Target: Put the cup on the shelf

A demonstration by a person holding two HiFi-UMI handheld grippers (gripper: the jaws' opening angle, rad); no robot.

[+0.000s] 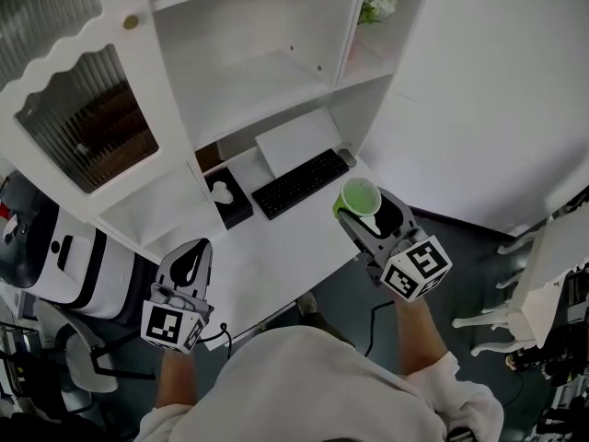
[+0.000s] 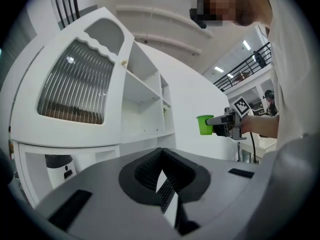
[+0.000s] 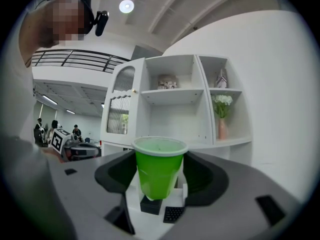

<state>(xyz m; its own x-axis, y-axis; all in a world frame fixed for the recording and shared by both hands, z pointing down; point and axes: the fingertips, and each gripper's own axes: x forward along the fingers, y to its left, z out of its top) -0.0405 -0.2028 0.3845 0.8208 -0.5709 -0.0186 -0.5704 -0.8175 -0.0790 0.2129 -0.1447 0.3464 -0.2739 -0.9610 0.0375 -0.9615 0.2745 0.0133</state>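
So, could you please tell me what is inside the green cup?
From the head view, the green cup, held by the right gripper, shows only its bare green inside, nothing in it. In the right gripper view its wall hides the interior.

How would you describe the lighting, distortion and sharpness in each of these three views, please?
Head view: soft, even light, no glare, the cup sharp. Left gripper view: heavy fisheye that bows the shelf unit, with dark corners. Right gripper view: the same fisheye and dark corners, a ceiling lamp flaring white, the cup in crisp focus up close.
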